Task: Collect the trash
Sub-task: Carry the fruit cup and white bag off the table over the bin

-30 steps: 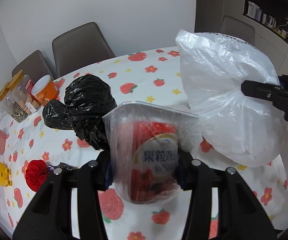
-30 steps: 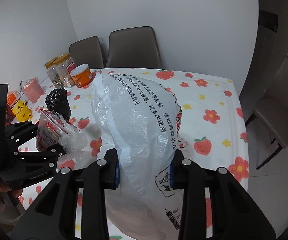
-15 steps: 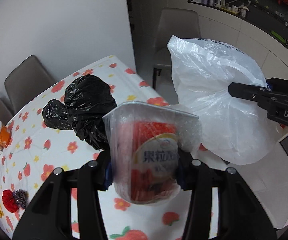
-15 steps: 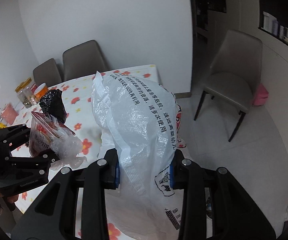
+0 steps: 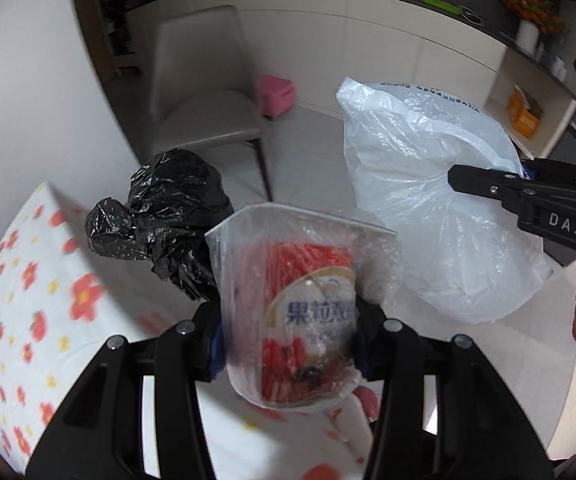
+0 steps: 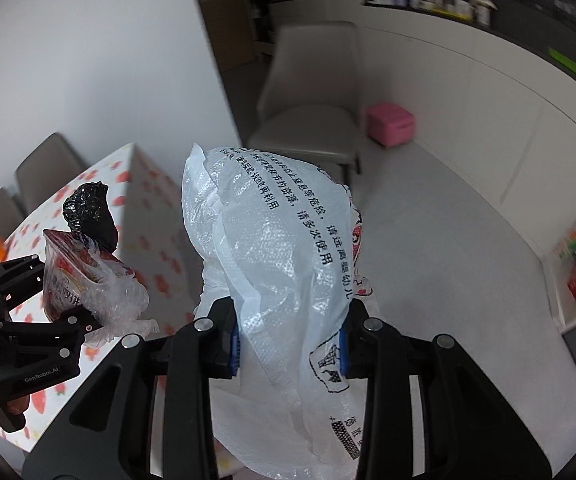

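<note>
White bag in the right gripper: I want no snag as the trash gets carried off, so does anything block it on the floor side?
Nothing visible blocks the white bag. The grey chair and pink box stand farther off; no bin shows.

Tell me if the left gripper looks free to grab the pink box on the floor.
Probably not: the left gripper is shut on a red cup in clear wrap with a black bag, and the pink box sits far off beside the chair.
</note>
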A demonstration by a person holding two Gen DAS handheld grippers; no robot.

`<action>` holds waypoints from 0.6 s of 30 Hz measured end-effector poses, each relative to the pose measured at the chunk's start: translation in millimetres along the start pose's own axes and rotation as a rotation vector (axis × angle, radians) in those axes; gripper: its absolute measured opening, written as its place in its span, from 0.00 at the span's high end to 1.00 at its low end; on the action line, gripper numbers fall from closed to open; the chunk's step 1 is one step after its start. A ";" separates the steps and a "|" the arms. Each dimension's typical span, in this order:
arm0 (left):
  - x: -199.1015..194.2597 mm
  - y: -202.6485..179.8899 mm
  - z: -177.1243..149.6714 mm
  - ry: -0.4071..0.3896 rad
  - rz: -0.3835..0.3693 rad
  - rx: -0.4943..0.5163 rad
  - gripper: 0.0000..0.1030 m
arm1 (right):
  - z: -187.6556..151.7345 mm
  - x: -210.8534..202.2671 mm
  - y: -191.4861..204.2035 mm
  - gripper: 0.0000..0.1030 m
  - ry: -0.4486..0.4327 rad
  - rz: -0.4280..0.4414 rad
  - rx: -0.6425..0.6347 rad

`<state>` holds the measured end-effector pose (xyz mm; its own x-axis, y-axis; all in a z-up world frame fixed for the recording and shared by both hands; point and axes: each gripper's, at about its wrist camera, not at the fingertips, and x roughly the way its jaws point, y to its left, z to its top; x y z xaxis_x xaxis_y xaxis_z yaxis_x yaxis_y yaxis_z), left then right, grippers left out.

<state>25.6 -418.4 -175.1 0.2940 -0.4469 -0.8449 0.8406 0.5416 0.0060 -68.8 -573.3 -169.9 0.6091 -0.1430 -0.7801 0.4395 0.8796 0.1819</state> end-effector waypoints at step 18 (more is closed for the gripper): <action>250.0 -95.7 -10.0 0.322 -0.204 0.099 0.53 | -82.1 188.8 -169.6 0.68 0.213 -0.074 0.193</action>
<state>14.1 -574.9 -392.2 -0.0285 -0.2832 -0.9586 0.9114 0.3866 -0.1413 -82.4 -712.2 -397.2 0.4272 -0.0871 -0.9000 0.6074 0.7650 0.2143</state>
